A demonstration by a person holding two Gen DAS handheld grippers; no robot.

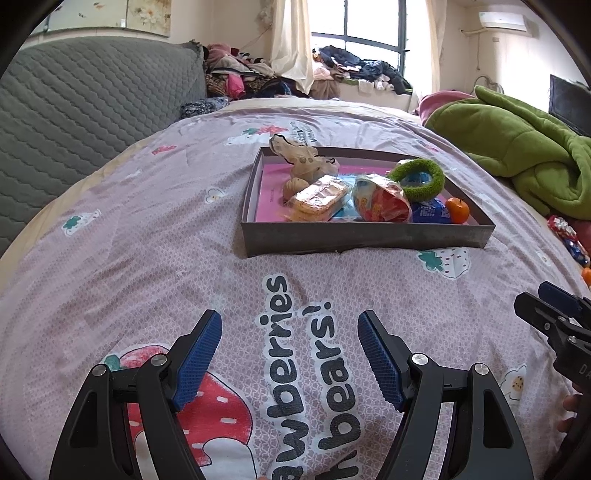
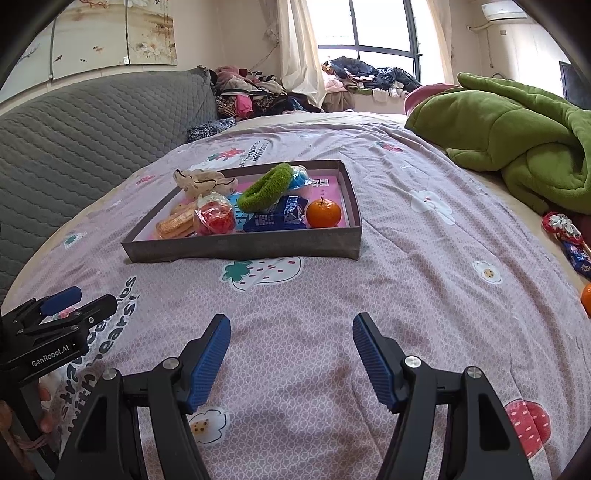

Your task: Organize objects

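Hovering low over the pink strawberry-printed quilt point(image 2: 388, 236), the right gripper point(image 2: 291, 332) holds its blue-padded black fingers wide apart with nothing between them, only patterned fabric showing in the gap; just beside it the left gripper point(image 1: 290, 328) is spread the same way above the grey printed lettering point(image 1: 299, 369) on the quilt, also empty. Each tool appears at the edge of the other's view, side by side and apart. Farther up the bed sits the shallow dark grey rectangular cardboard tray with a pink floor point(image 2: 243, 247), resting flat on the quilt. Inside it, along the near side, lie a clear packet of golden biscuits point(image 2: 176, 222), a round clear-wrapped snack with red contents point(image 2: 215, 218), a dark blue foil wrapper point(image 2: 280, 218) and a small orange mandarin with its stem up point(image 2: 323, 214) in the near right corner. Behind those, a fuzzy green ring point(image 2: 264, 187) leans on a bright blue item point(image 2: 301, 176), and a beige patterned cloth bundle point(image 2: 197, 181) hangs over the far left corner of the tray. Off to the right, well apart from the tray, a red and white wrapped packet point(image 2: 559, 223), another blue wrapper point(image 2: 580, 258) and a second mandarin point(image 2: 586, 299) lie on the bedding near a crumpled green fleece blanket point(image 2: 517, 133). Beyond stand a grey quilted headboard point(image 2: 92, 129), a heap of clothes point(image 2: 255, 94) and a curtained window point(image 2: 380, 33)
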